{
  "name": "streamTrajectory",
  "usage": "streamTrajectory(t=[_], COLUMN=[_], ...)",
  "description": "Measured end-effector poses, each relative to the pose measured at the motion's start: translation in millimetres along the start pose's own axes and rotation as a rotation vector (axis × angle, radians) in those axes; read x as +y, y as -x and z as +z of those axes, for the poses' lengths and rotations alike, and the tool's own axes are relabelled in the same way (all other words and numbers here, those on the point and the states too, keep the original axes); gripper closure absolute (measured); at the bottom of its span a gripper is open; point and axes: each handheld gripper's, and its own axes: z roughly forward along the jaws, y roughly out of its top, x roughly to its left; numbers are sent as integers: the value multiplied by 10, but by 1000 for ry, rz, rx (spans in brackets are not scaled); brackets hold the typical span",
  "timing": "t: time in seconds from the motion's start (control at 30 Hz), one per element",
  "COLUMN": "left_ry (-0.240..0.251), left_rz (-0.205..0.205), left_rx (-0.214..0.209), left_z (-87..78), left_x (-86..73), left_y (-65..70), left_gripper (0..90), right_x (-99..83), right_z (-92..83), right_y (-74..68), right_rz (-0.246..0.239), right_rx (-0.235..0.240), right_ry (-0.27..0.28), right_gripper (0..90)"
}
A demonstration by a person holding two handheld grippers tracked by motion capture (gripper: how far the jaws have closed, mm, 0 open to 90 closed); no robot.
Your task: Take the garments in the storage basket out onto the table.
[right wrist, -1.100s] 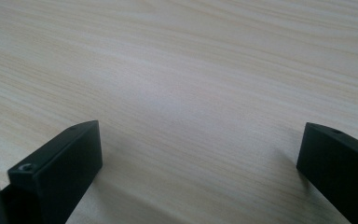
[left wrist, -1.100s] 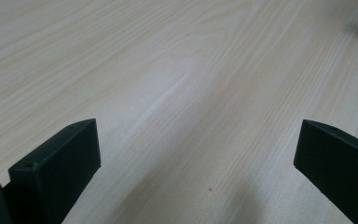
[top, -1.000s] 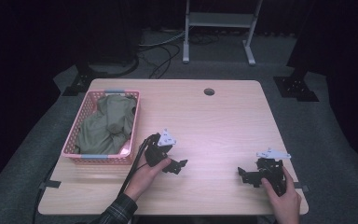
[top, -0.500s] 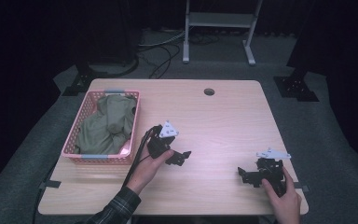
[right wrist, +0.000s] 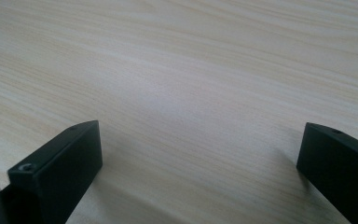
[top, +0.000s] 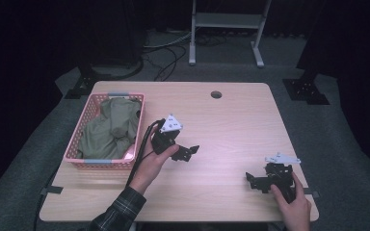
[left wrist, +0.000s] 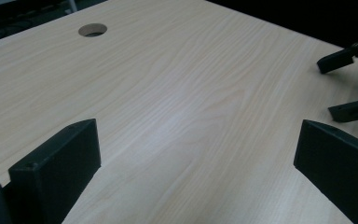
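A pink basket (top: 89, 108) stands on the left side of the wooden table (top: 231, 125), with olive green cloth (top: 111, 127) bundled inside it. My left gripper (top: 189, 152) is lifted just right of the basket, jaws pointing right and wide open, nothing between them. In the left gripper view its jaws frame bare wood, and the right gripper's fingers (left wrist: 349, 109) show at the far right. My right gripper (top: 251, 181) rests low near the table's front right corner, open, jaws pointing left over bare wood.
A round cable hole (top: 216, 94) sits near the table's far edge, also seen as a hole (left wrist: 92, 30) in the left gripper view. Behind the table stand a metal frame (top: 226, 24) and floor cables (top: 168, 53). Dark stands flank the table.
My left gripper has lifted and moved away from the front edge toward the table's middle, beside the basket. The right gripper has stayed put.
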Motion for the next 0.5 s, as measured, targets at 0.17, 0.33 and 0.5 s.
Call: streamTrajectory(t=[0.17,0.33,0.5], left_ry=[23,41,62], left_rz=[-8,2,8], left_rx=[-17,-16,-8], left_z=[-39,-75,-123], left_x=[36,79,113], left_y=[-6,11,2], left_gripper=[0,0,0], right_x=[0,0,0], right_z=[0,0,0], right_y=[-1,0,-1], right_rz=[1,0,1], right_rx=[0,0,0], right_ry=[0,0,-1], right_gripper=[0,0,0])
